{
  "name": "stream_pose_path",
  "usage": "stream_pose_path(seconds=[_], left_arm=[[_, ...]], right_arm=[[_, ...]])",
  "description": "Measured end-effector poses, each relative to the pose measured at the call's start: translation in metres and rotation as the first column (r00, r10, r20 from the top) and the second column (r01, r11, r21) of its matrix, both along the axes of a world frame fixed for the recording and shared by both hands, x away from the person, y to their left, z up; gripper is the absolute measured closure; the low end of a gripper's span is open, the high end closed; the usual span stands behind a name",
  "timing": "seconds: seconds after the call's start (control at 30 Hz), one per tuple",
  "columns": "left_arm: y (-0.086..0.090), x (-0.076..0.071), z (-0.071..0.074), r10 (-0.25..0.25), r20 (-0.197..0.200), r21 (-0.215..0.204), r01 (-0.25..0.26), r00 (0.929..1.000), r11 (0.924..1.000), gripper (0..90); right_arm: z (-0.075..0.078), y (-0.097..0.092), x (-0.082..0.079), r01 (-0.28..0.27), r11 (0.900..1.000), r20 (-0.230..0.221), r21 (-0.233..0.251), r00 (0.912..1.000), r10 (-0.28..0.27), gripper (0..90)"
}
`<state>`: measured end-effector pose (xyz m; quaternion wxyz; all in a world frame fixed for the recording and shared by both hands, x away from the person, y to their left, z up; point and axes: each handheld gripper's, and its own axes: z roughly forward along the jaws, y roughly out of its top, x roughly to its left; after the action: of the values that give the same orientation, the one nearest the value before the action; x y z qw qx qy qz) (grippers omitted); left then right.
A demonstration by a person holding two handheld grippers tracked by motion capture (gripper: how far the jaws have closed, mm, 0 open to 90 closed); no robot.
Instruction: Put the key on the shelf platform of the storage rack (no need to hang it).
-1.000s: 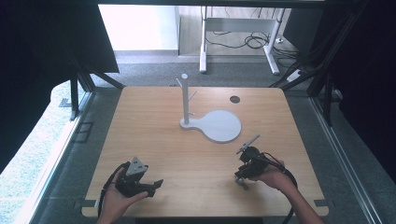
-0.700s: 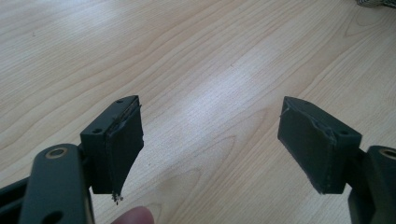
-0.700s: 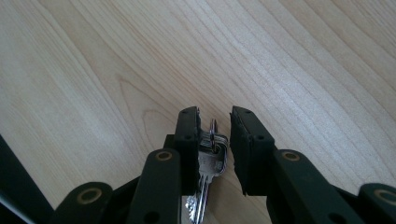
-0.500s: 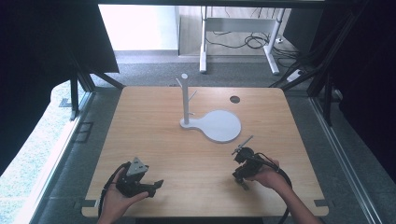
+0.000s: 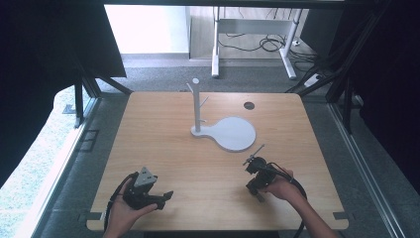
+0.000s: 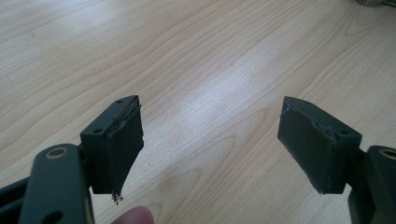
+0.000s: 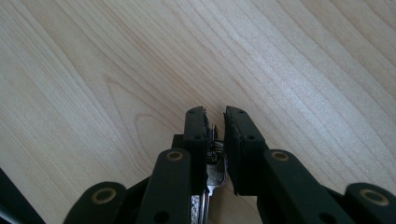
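1. Plainly, the right gripper (image 7: 215, 119) has its jaws nearly together on a small metal key (image 7: 214, 175), whose bright blade and ring show in the narrow slot between the pads; the jaws have just been closing, so the grip looks freshly taken.
2. Its hand keeps that gripper low over the table (image 5: 163, 148), tilted so that the key sits back between the pads instead of sticking out ahead of them.
3. Ahead of it and off to its left stands the white peg stand (image 5: 198, 106) on its round base, probably where the key is meant to hang.
4. Meanwhile, the left gripper (image 6: 210, 140) rests with jaws wide apart, with bare wood between them, kept out of the way.
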<state>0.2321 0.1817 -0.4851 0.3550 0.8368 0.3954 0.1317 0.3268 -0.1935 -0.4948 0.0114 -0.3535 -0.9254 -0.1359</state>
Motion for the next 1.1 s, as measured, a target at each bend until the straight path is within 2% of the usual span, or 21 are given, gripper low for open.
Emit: stream_pose_path(seconds=[0.3, 0.47, 0.63, 0.9, 1.03, 1.1], left_arm=[[-0.002, 0.0, 0.0, -0.005, -0.001, 0.003, 0.005, 1.0, 1.0, 22.5], [-0.001, 0.0, 0.0, -0.002, -0.001, 0.002, 0.002, 1.0, 1.0, 22.6], [-0.001, 0.0, -0.001, -0.001, -0.002, 0.0, 0.001, 1.0, 1.0, 22.5], [-0.001, 0.0, 0.0, -0.003, -0.003, 0.002, 0.003, 1.0, 1.0, 22.6], [0.0, 0.0, 0.001, -0.002, 0.0, 0.001, 0.002, 1.0, 1.0, 22.6], [0.0, 0.0, 0.001, -0.002, 0.001, 0.0, 0.002, 1.0, 1.0, 22.6]], right_arm=[[-0.002, 0.002, 0.001, -0.016, 0.9998, -0.021, -0.012, 0.9997, 0.016, 87.6], [-0.001, 0.003, -0.001, -0.034, 0.9989, -0.032, -0.033, 0.999, 0.033, 89.0], [0.0, 0.002, -0.001, -0.036, 0.9988, -0.037, -0.033, 0.9987, 0.035, 89.3], [0.019, -0.002, -0.002, -0.031, 0.9993, -0.031, -0.022, 0.9991, 0.031, 89.6], [0.035, -0.007, 0.0, -0.024, 0.9996, -0.01, -0.014, 0.9997, 0.024, 89.6], [0.036, -0.008, 0.0, -0.03, 0.9995, -0.004, -0.01, 0.9995, 0.03, 89.6]])
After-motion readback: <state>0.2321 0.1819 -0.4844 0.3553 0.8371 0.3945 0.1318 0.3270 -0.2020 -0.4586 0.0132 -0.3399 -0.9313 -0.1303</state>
